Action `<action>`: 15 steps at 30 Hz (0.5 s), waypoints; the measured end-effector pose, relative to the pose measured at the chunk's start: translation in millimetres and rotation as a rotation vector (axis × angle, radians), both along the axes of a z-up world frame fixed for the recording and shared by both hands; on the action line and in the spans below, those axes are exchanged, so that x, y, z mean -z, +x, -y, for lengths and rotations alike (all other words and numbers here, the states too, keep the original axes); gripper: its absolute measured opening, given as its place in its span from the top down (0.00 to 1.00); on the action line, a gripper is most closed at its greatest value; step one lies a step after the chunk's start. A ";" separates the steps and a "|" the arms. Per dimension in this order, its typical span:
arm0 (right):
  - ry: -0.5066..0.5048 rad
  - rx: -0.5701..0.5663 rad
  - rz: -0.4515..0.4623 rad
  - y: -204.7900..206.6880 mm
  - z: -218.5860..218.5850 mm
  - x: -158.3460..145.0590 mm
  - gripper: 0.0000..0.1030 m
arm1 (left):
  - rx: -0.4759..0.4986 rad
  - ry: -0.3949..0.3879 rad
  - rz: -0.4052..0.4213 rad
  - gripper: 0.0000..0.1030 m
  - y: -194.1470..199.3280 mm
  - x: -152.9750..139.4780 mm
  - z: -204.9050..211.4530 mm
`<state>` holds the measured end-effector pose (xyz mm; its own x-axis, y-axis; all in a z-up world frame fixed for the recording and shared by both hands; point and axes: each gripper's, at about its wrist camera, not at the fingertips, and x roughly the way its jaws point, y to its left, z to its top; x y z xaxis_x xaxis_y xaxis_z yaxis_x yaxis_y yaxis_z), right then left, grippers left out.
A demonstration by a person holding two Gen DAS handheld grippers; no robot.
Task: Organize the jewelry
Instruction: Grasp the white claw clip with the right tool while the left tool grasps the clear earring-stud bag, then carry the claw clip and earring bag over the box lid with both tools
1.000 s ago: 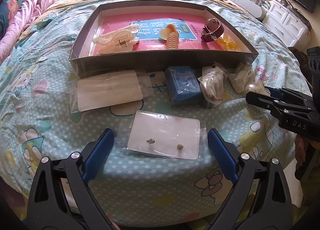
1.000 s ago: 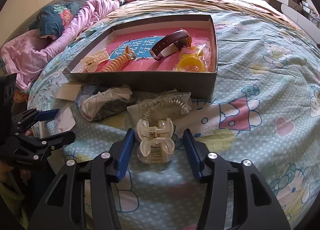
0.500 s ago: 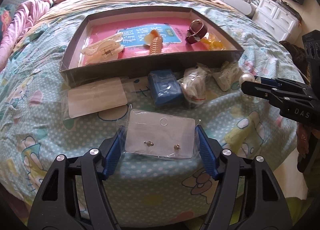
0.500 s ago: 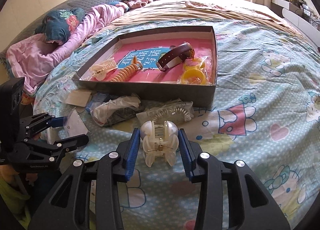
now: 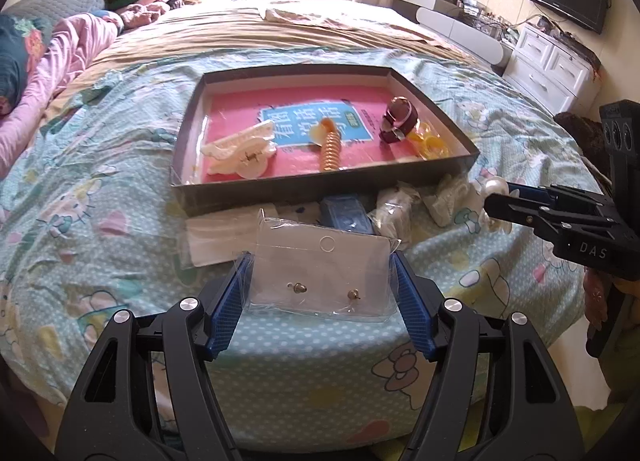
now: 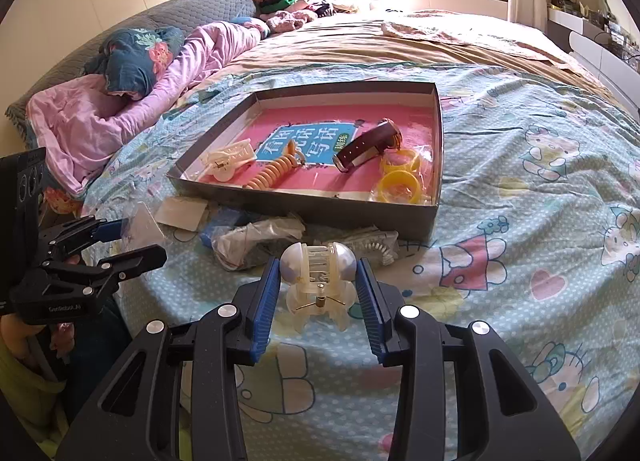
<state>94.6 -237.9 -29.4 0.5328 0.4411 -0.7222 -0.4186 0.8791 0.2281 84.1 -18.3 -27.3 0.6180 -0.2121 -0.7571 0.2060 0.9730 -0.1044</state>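
Observation:
My left gripper [image 5: 321, 281] is shut on a clear packet with an earring card [image 5: 320, 275], two small studs showing, held above the bedspread. My right gripper [image 6: 318, 281] is shut on a translucent pearl-ended hair claw [image 6: 318, 285], also lifted off the bed. Ahead lies a dark shallow box [image 5: 328, 185] with a pink bottom. It holds a cream hair claw [image 5: 240, 155], an orange spiral clip [image 5: 330, 149], a brown watch [image 5: 400, 121] and yellow rings [image 6: 398, 181]. The right gripper with its pearl claw shows at the right edge of the left wrist view [image 5: 496, 197].
Loose packets lie in front of the box: a white card packet [image 5: 212, 239], a blue packet [image 5: 346, 215], crumpled clear bags [image 6: 256, 239] and a spiral clip packet [image 6: 370, 243]. Pink bedding [image 6: 120, 109] is piled at far left. White drawers [image 5: 556, 65] stand right of the bed.
Left jaws closed on the earring packet and lifted it off the bed. The right gripper closed on the pearl claw and raised it too. Both views now sit higher, showing more of the room.

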 end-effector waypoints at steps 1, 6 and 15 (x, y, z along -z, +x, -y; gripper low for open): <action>0.003 0.001 0.003 0.0 -0.6 -1.4 0.64 | -0.004 -0.002 0.004 0.41 0.0 -1.2 -1.7; 0.008 -0.004 0.021 -0.4 -4.5 -7.5 0.64 | -0.029 -0.012 0.017 0.41 1.1 -6.1 -11.3; 0.014 -0.006 0.053 5.2 -12.3 -16.0 0.64 | -0.071 -0.032 0.040 0.41 5.1 -15.1 -27.0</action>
